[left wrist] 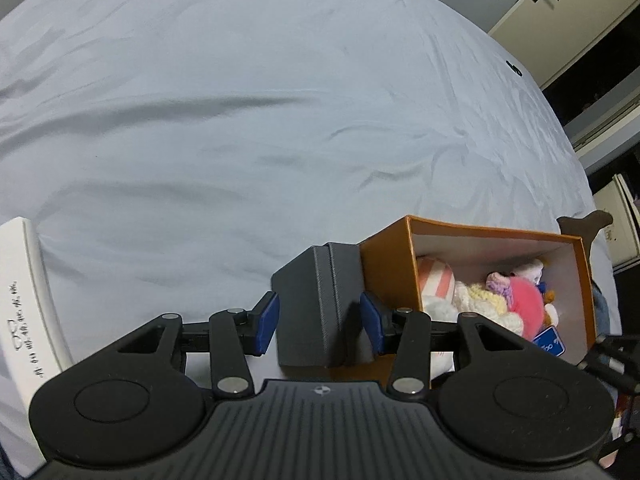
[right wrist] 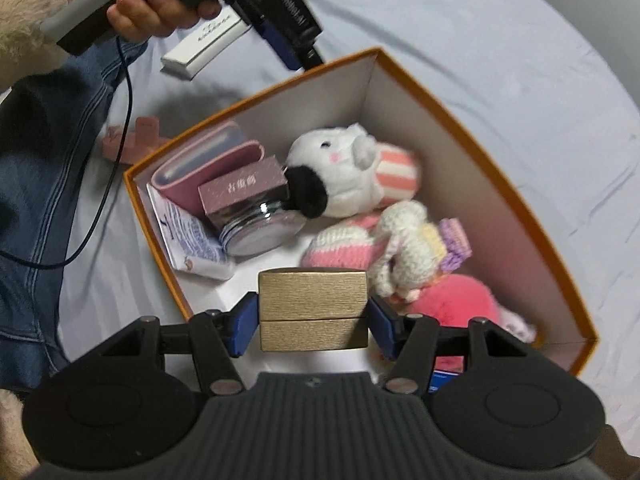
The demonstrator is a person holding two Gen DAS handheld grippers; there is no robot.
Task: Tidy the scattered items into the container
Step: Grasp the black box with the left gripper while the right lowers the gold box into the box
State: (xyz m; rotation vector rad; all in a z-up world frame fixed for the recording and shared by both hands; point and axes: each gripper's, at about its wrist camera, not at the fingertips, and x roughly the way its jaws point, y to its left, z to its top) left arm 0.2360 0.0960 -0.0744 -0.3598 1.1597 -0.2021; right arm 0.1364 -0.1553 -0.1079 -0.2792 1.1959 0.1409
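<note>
My left gripper (left wrist: 319,320) is shut on a dark grey box (left wrist: 312,304), its blue pads pressed against both sides. It hangs over the bed just left of the orange container (left wrist: 390,248). My right gripper (right wrist: 312,320) is shut on a gold box (right wrist: 312,300), held above the near part of the orange container (right wrist: 460,120). Inside lie a white plush toy (right wrist: 344,168), knitted dolls (right wrist: 408,248), a pink fluffy toy (right wrist: 460,304), a pink wallet (right wrist: 208,164), a mauve box (right wrist: 244,188), a glass jar (right wrist: 260,232) and a leaflet (right wrist: 192,240).
A white box (left wrist: 24,300) (right wrist: 204,46) lies on the pale sheet (left wrist: 240,120). A pink object (right wrist: 136,140) sits beside the container, next to a leg in jeans (right wrist: 40,200). A hand (right wrist: 152,12) holds the other gripper's handle. Cabinets (left wrist: 560,20) stand beyond the bed.
</note>
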